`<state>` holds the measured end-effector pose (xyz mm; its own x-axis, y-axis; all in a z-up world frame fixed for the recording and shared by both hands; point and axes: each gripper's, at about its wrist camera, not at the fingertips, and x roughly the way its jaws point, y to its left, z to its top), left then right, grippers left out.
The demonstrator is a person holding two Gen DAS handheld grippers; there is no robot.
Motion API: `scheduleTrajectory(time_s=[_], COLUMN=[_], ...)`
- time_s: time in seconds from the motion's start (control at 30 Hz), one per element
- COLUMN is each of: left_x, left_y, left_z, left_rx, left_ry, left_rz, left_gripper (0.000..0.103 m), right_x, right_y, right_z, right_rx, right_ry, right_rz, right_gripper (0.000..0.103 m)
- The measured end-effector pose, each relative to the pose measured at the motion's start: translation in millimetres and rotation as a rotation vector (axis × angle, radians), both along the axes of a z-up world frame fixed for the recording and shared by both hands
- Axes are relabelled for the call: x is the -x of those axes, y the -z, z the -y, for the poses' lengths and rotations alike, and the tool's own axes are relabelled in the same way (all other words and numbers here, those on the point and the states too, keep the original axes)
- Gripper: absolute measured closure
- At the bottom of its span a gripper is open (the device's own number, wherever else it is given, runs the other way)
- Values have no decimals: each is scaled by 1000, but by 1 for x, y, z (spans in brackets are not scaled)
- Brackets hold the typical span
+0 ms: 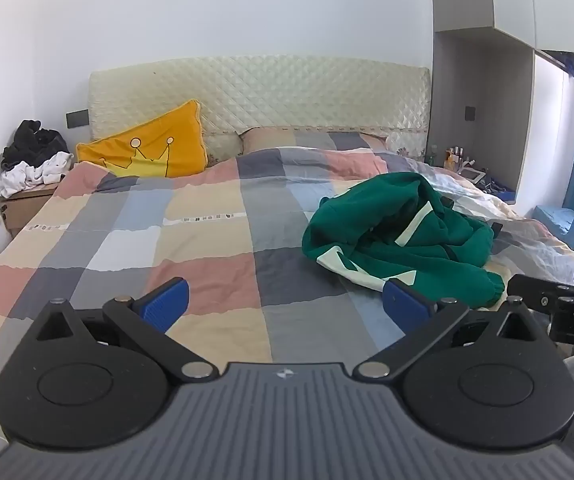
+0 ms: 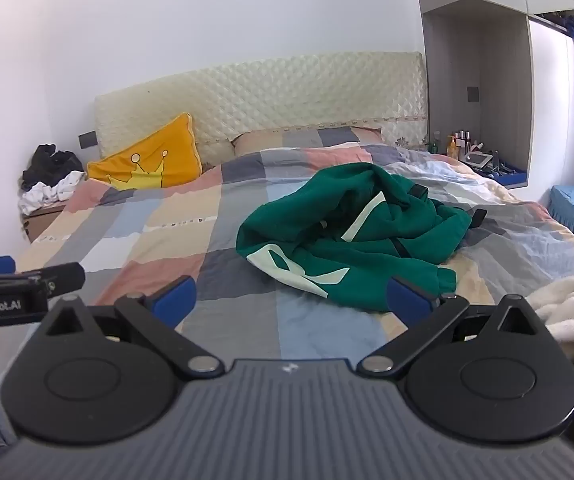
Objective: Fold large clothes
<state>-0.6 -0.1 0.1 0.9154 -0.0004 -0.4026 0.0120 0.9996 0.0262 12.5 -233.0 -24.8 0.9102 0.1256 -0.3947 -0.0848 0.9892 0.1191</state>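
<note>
Ahead, the crumpled green sweatshirt (image 1: pixel 403 232) lies on the bed (image 1: pixel 191 240), far-right of the left gripper (image 1: pixel 285 306). Both the left and the right gripper (image 2: pixel 291 304) gape wide, holding nothing.

The green garment (image 2: pixel 351 236) lies crumpled, its shape hidden in folds; bottles (image 2: pixel 459 142) beside the headboard are too small to identify.

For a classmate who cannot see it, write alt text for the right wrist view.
A crumpled green sweatshirt lies on a bed with a patchwork quilt, ahead of the open, empty right claw. A yellow crown cushion leans against the cream headboard.
</note>
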Motion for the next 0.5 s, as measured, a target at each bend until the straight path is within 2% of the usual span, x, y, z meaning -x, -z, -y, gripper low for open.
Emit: scheduleTrajectory(time_s=[0.4,0.5], left_x=[1,-2], left_y=[5,3], left_z=[-2,-1], left_rx=[12,13], left_ry=[6,4], left_rz=[-16,-16], left_gripper=[0,0], right_x=[-1,-6], right_y=[-2,9], right_z=[4,-2], right_rx=[-1,1], right_ry=[0,3], right_rz=[0,-5], right_gripper=[0,0])
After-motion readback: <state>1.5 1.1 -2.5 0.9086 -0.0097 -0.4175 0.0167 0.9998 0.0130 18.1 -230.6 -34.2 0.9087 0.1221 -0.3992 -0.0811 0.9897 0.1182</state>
